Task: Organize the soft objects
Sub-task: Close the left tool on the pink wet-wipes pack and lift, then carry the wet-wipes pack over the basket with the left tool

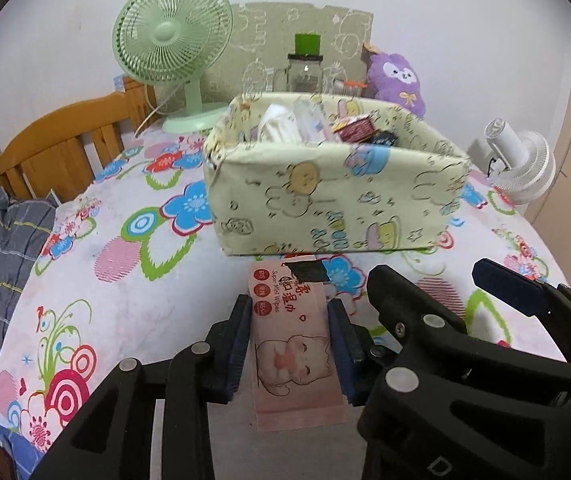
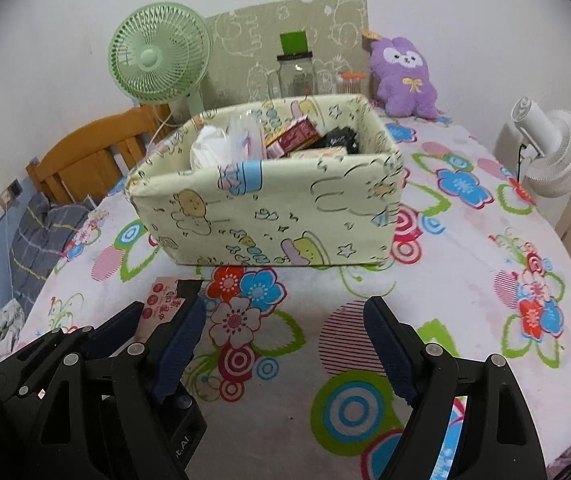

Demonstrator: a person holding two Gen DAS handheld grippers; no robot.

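Left gripper [image 1: 290, 344] jaws pinch soft, light wipes pack [image 1: 295, 344] mid-body | right gripper [image 2: 285, 348] jaws open | fabric bin [image 1: 325, 196] ahead

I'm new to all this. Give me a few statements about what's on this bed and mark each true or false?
1. The left gripper has its jaws closed on a pink wipes pack. True.
2. The right gripper also holds something. False: its jaws stand open over the floral sheet.
3. The fabric box is empty. False: it holds several items.
4. A purple plush toy sits behind the box, near the wall. True.
5. The green fan stands inside the box. False: it stands behind it.
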